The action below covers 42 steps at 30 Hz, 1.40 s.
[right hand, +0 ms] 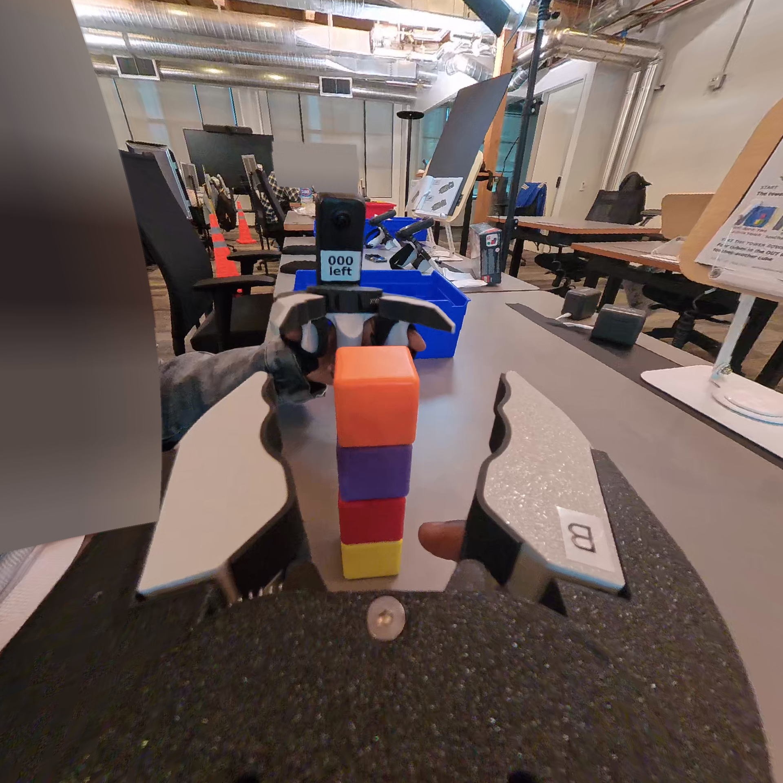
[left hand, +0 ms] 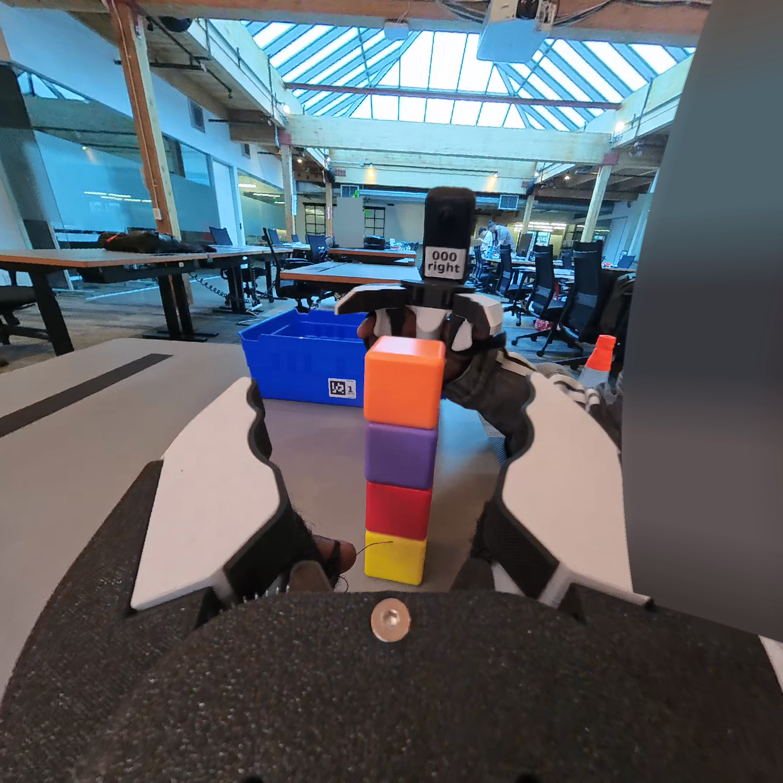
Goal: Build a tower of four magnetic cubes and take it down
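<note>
Both tongs stand released, grasping nothing; the left gripper (left hand: pixel 390 406) and right gripper (right hand: pixel 381 406) face each other across the tower (left hand: pixel 398 462), their fingers (left hand: pixel 220 478) wide of it on each side; the tower stands on the grey table (right hand: pixel 529 339), four cubes high, so building looks done and taking down is next; that calls for closing on the orange cube (right hand: pixel 376 396) and pulling it off the purple (right hand: pixel 374 472); below sit red (right hand: pixel 372 520) and yellow (right hand: pixel 371 559), glossy, round-edged, neatly aligned; beyond lies a blue bin (left hand: pixel 305 360).
</note>
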Motion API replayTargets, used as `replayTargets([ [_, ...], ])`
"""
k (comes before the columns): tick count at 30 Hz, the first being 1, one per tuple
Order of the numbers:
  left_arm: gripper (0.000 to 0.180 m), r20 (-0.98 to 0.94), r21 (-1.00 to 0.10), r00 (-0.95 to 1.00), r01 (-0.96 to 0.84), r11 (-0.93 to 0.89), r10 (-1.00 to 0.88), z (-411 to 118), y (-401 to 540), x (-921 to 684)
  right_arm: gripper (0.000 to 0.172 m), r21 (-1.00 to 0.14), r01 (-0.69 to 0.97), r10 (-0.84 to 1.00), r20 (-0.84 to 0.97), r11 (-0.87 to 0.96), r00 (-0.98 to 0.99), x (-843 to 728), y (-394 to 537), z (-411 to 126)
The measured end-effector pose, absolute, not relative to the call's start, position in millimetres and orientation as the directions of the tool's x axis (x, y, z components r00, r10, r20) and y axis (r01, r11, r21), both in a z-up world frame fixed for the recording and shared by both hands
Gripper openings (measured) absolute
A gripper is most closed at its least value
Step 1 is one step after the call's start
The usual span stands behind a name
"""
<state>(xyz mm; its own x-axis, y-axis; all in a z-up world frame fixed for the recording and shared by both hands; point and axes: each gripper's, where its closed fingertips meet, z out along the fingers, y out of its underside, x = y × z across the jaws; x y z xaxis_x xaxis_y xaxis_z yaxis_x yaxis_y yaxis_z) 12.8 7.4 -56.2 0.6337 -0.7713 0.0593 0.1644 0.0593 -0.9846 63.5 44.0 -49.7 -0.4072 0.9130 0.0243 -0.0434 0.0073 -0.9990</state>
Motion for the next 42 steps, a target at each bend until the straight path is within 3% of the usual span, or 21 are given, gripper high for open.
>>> replayTargets([
  [6,0.106,0.085,-0.996,0.616,0.085,-0.041,-0.783,-91,25,45,0.086,-1.000,0.015,0.890,-0.001,0.007,-0.456,45,26,-68],
  [9,0.094,0.069,-0.997,0.616,0.021,-0.071,-0.785,-105,30,57,0.077,-1.000,0.018,0.882,-0.005,0.004,-0.471,43,22,-71],
  [13,0.051,0.012,-0.992,0.636,-0.090,-0.089,-0.772,-122,33,61,0.048,-1.000,0.013,0.892,0.014,0.022,-0.451,42,26,-72],
  [19,0.050,-0.012,-0.989,0.643,-0.123,-0.087,-0.766,-122,33,62,0.047,-0.997,0.009,0.891,0.064,0.076,-0.450,46,25,-72],
  [23,0.050,0.003,-0.988,0.651,-0.117,-0.104,-0.759,-122,34,60,0.048,-0.990,-0.137,0.912,0.029,-0.030,-0.409,66,41,-32],
  [27,0.050,0.003,-0.987,0.649,-0.119,-0.105,-0.761,-122,33,61,0.048,-0.980,-0.195,0.994,0.051,0.033,-0.092,103,99,4],
  [33,0.050,0.004,-0.988,0.642,-0.116,-0.102,-0.767,-122,33,61,0.048,-0.999,-0.015,0.889,0.033,0.045,0.456,178,203,6],
  [37,0.050,0.003,-0.988,0.643,-0.115,-0.100,-0.766,-122,33,61,0.048,-0.983,0.154,0.778,0.018,-0.101,0.628,198,270,-35],
  [42,0.050,0.005,-0.989,0.641,-0.108,-0.097,-0.768,-122,33,61,0.048,-0.894,0.295,0.735,-0.056,-0.338,0.675,196,328,-105],
])
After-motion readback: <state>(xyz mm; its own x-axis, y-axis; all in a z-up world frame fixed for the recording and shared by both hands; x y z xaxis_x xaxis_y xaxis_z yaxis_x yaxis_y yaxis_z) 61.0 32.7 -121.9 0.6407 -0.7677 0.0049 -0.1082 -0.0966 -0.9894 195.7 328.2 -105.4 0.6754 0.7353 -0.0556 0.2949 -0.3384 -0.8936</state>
